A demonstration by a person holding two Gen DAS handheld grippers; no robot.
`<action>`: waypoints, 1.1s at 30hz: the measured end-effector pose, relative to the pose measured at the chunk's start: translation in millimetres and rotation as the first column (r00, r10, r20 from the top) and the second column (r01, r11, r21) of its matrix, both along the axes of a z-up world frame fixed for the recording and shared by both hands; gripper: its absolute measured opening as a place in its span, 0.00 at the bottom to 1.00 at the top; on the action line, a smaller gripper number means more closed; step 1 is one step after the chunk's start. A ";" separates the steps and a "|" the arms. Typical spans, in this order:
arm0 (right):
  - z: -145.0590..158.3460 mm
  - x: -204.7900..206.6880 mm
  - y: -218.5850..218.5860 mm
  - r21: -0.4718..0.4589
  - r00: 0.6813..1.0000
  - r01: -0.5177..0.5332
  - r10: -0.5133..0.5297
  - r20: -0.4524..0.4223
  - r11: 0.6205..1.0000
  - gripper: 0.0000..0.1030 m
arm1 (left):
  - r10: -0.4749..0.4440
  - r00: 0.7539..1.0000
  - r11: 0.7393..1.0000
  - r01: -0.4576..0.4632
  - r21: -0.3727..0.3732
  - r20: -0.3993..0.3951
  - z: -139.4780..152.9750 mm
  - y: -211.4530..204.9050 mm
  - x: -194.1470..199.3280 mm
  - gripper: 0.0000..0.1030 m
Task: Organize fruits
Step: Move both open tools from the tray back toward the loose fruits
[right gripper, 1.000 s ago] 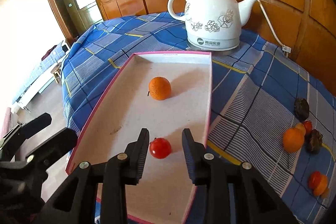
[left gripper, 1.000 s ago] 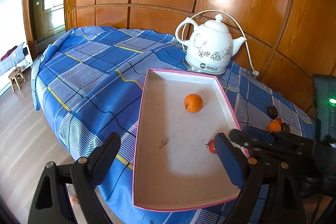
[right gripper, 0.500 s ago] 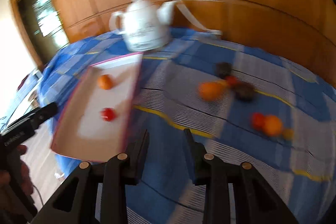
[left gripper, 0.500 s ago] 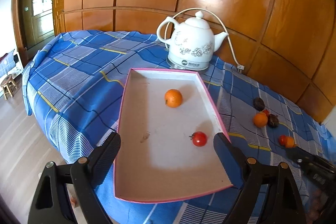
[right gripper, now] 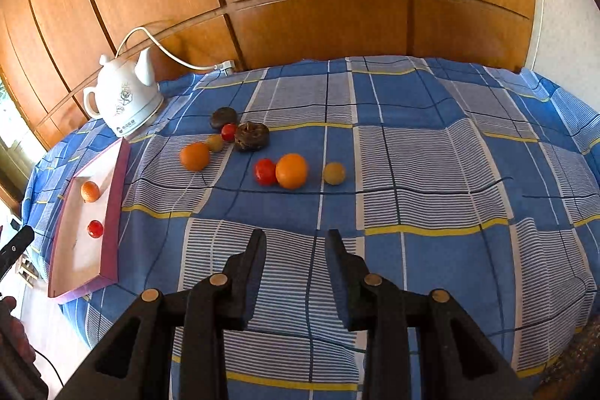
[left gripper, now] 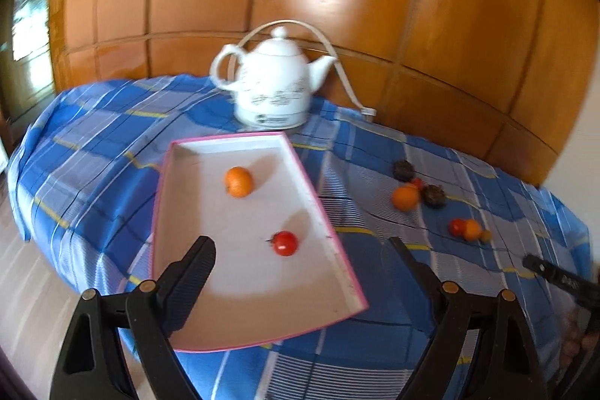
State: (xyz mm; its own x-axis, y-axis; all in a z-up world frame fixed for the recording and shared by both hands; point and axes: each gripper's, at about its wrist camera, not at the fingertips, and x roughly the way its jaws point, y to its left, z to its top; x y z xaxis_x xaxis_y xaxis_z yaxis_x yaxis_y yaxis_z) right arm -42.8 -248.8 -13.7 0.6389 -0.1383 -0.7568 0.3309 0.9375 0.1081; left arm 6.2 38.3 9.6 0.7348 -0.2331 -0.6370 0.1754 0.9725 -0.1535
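Right wrist view: your right gripper (right gripper: 296,250) gapes empty; fruits (right gripper: 291,170) lie ahead of its jaws. Your left gripper (left gripper: 300,257), wide open, frames the tray (left gripper: 258,306). Kettle (right gripper: 123,96) logo unreadable.

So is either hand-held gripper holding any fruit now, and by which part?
Nothing is held. Left hand-held gripper and right hand-held gripper are both open and empty.

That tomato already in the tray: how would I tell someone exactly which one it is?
Find the white kettle at the back of the blue checked tablecloth; the pink-rimmed tray lies right in front of it. Two fruits sit inside: an orange nearer the kettle, and the tomato nearer the viewer. It is the only red fruit in the tray; the other tomatoes lie on the cloth.
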 end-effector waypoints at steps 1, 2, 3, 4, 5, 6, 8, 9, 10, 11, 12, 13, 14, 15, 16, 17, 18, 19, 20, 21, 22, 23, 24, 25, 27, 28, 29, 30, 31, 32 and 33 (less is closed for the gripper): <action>-0.2 -0.7 2.2 -0.001 1.000 -0.006 0.006 0.004 1.000 0.32 | -0.017 1.000 1.000 0.017 0.006 0.000 1.5 -4.6 0.3 0.88; 0.7 -2.1 2.4 -0.002 1.000 -0.011 0.011 0.009 1.000 0.32 | -0.034 0.999 0.999 0.034 0.016 0.001 3.4 -12.1 1.6 0.88; 1.5 -1.7 2.3 0.000 1.000 -0.018 0.018 0.014 1.000 0.32 | -0.046 0.999 0.999 0.046 0.023 0.002 4.8 -16.7 3.6 0.87; 2.0 -2.3 2.2 0.002 1.000 -0.023 0.023 0.016 1.000 0.32 | -0.071 0.997 0.997 0.071 0.030 0.001 6.3 -24.4 7.1 0.87; 2.4 -1.3 2.6 0.002 0.999 -0.032 0.032 0.018 0.999 0.32 | -0.091 0.996 0.995 0.091 0.039 -0.001 7.1 -30.6 10.6 0.86; 2.5 -1.1 2.5 -0.002 0.999 -0.038 0.038 0.021 0.999 0.32 | -0.118 0.993 0.991 0.118 0.055 -0.008 7.5 -39.9 16.1 0.83; 2.3 0.7 1.1 -0.004 0.998 -0.055 0.055 0.024 0.998 0.32 | -0.166 0.986 0.984 0.167 0.067 -0.025 6.1 -55.7 28.9 0.80; 1.9 2.2 -0.1 -0.001 0.998 -0.066 0.066 0.024 0.998 0.32 | -0.190 0.981 0.979 0.192 0.070 -0.037 4.2 -64.8 37.6 0.76; 1.6 3.5 -0.6 -0.001 0.997 -0.071 0.071 0.025 0.997 0.32 | -0.207 0.977 0.975 0.210 0.068 -0.057 1.5 -73.7 47.7 0.71; 1.7 5.3 -1.5 -0.005 0.996 -0.080 0.080 0.025 0.997 0.32 | -0.221 0.972 0.973 0.225 0.057 -0.076 -0.7 -79.8 55.8 0.70; 2.4 7.3 -2.5 -0.011 0.996 -0.089 0.090 0.028 0.996 0.32 | -0.239 0.966 0.969 0.244 0.042 -0.097 -3.5 -87.7 66.7 0.67; 3.3 9.6 -3.8 -0.015 0.995 -0.096 0.096 0.033 0.995 0.32 | -0.259 0.960 0.964 0.264 0.039 -0.106 -6.2 -97.4 77.8 0.66; 4.5 11.5 -5.0 -0.017 0.994 -0.100 0.101 0.037 0.995 0.32 | -0.269 0.957 0.960 0.275 0.043 -0.109 -8.0 -103.8 83.5 0.65; 5.5 13.6 -6.3 -0.018 0.994 -0.104 0.105 0.039 0.994 0.32 | -0.280 0.953 0.956 0.288 0.056 -0.117 -10.5 -113.6 91.7 0.62; 6.7 16.8 -8.4 -0.019 0.993 -0.109 0.110 0.041 0.994 0.32 | -0.293 0.948 0.951 0.302 0.067 -0.123 -12.3 -122.1 98.7 0.59; 7.6 18.8 -10.1 -0.019 0.992 -0.114 0.115 0.044 0.993 0.32 | -0.320 0.939 0.940 0.332 0.076 -0.128 -15.2 -133.9 107.0 0.59; 8.0 20.7 -11.9 -0.019 0.992 -0.115 0.116 0.046 0.993 0.32 | -0.337 0.932 0.933 0.349 0.081 -0.135 -17.9 -141.2 111.8 0.59; 7.6 23.9 -15.7 -0.013 0.992 -0.113 0.114 0.046 0.993 0.32 | -0.353 0.925 0.926 0.367 0.086 -0.145 -21.4 -148.6 117.3 0.58; 7.0 26.1 -18.4 -0.003 0.993 -0.113 0.113 0.047 0.994 0.32 | -0.368 0.917 0.918 0.384 0.094 -0.156 -25.6 -156.7 123.1 0.58; 6.3 28.1 -21.3 0.007 0.993 -0.112 0.112 0.048 0.994 0.32 | -0.379 0.910 0.911 0.399 0.109 -0.166 -30.5 -164.3 128.9 0.58; 4.8 31.5 -25.3 0.019 0.993 -0.109 0.108 0.048 0.994 0.32 | -0.385 0.907 0.905 0.407 0.125 -0.170 -34.6 -170.8 133.0 0.58; 3.6 34.1 -27.7 0.026 0.993 -0.106 0.105 0.046 0.994 0.32 | -0.394 0.902 0.896 0.420 0.145 -0.179 -40.6 -178.5 138.4 0.58; 1.6 37.8 -30.6 0.039 0.994 -0.105 0.103 0.044 0.994 0.32 | -0.398 0.897 0.891 0.428 0.154 -0.189 -44.5 -183.1 142.1 0.58; 0.2 40.4 -32.5 0.045 0.994 -0.106 0.104 0.043 0.993 0.32 | -0.400 0.894 0.886 0.434 0.165 -0.200 -49.0 -188.1 146.4 0.58; -0.9 44.0 -34.8 0.047 0.994 -0.106 0.104 0.043 0.993 0.32 | -0.414 0.883 0.872 0.454 0.183 -0.221 -58.8 -198.2 155.2 0.58; -1.1 46.1 -36.4 0.047 0.993 -0.110 0.108 0.046 0.993 0.32 | -0.410 0.883 0.869 0.454 0.198 -0.228 -63.4 -202.4 159.3 0.58; -0.9 47.9 -37.7 0.046 0.993 -0.111 0.109 0.047 0.993 0.32 | -0.409 0.882 0.867 0.456 0.202 -0.234 -67.0 -205.6 162.7 0.58; -0.8 48.9 -39.0 0.044 0.993 -0.111 0.108 0.049 0.993 0.32 | -0.411 0.878 0.866 0.460 0.196 -0.246 -71.3 -207.7 167.4 0.59; -0.6 50.0 -41.2 0.046 0.993 -0.109 0.107 0.051 0.993 0.32 | -0.402 0.878 0.869 0.455 0.195 -0.259 -75.4 -209.2 171.9 0.59; -0.5 50.7 -42.7 0.050 0.993 -0.110 0.107 0.053 0.993 0.32 | -0.395 0.879 0.871 0.451 0.195 -0.268 -78.4 -210.1 174.4 0.59; -0.6 51.6 -44.8 0.054 0.993 -0.110 0.107 0.053 0.992 0.32 | -0.393 0.876 0.872 0.451 0.189 -0.278 -82.2 -211.5 177.6 0.59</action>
State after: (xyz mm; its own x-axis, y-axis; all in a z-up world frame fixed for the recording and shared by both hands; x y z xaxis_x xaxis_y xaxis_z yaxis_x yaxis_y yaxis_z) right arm 8.8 -293.7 -14.3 0.6853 -0.0240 -0.7278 0.2202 0.9595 0.1756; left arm 183.8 -173.2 -72.6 0.4314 -0.3066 -0.8485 0.5666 0.8239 -0.0097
